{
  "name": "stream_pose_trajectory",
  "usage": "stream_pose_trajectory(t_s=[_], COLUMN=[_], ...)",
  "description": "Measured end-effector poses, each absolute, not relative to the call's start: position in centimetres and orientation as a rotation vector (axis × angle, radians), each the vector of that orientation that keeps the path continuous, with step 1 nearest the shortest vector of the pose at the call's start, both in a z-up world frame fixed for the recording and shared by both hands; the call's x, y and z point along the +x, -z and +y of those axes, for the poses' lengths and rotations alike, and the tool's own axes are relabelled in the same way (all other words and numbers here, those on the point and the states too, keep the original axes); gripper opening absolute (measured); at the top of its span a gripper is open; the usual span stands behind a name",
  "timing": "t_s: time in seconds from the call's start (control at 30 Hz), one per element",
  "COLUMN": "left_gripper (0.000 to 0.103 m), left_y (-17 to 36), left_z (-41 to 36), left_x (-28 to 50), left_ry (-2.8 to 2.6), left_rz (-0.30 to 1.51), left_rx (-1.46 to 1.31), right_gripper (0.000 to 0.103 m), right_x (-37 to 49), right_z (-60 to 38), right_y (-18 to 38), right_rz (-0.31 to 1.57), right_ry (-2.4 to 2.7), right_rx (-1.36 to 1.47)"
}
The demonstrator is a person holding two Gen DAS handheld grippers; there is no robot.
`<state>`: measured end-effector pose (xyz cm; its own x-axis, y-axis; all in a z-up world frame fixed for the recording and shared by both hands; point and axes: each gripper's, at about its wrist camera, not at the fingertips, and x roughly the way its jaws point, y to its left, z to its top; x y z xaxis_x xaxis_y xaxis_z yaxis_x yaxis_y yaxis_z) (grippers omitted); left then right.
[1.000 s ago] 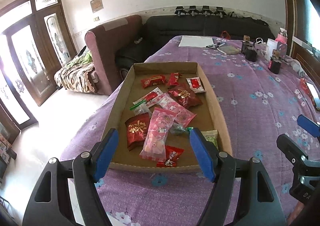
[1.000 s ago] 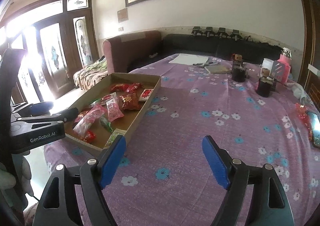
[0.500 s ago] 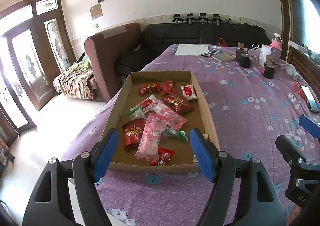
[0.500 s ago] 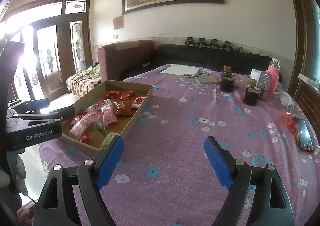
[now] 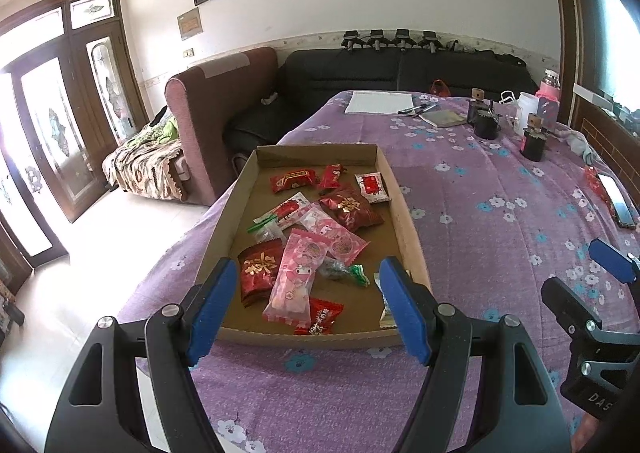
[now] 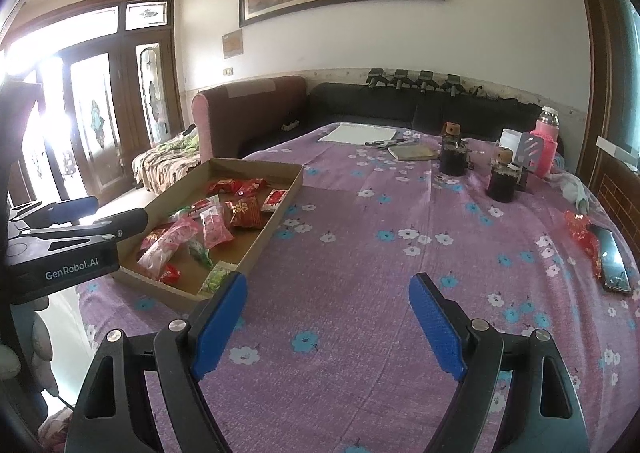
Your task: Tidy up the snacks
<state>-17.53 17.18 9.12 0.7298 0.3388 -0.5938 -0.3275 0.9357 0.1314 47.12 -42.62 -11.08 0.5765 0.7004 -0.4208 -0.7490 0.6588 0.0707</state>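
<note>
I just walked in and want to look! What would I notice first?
Probably the cardboard tray on the purple flowered tablecloth, full of red and pink snack packets, like the pink packet near its front edge. Both grippers, left and right, hover open and empty.

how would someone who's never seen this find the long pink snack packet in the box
Start at the shallow cardboard tray on the purple flowered tablecloth. At its near end, just ahead of the open left gripper, lies a long pink packet, overlapping a dark red packet with gold lettering. It is pale pink with cartoon faces, and lies nearer than the other pink packet.
</note>
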Motion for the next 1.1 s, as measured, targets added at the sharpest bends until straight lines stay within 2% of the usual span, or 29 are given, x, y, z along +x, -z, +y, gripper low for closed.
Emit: stream_pose_trajectory(t_s=[0.33,0.4,0.43,0.73,0.8,0.93,1.1], left_gripper=[0.074,0.083,0.084,0.086,0.103,0.103,0.103], left_y=[-9.8,-10.0,-10.2,-12.0,-12.6,-13.4,-13.1], left_z=[17.5,17.5,17.6,17.6,17.8,18.6,18.4], left_x=[-18.4,-18.6,-18.8,-21.5,-22.6,-24.2,-23.4], left_ry=[-0.403,-0.41,-0.415,-0.458,-0.453,-0.411,-0.449], left_rz=[0.571,0.55,0.534,0.338,0.279,0.178,0.211], left_rx=[0.006,0.002,-0.001,-0.024,-0.06,-0.129,-0.06], right_gripper=[0.085,0.085,0.085,0.085,0.085,0.085,0.085], right_x=[46.9,46.8,46.7,46.3,46.1,45.5,45.0], right_z=[-41.8,-41.7,-41.6,-41.5,-41.5,-41.3,-40.9], right_y=[11.4,11.3,11.3,11.3,11.1,10.9,10.8], right_rz=[0.446,0.443,0.443,0.437,0.429,0.413,0.413], right_ry=[-0.864,-0.865,-0.866,-0.874,-0.876,-0.883,-0.898], right_rx=[-0.133,-0.137,-0.138,-0.134,-0.133,-0.141,-0.146])
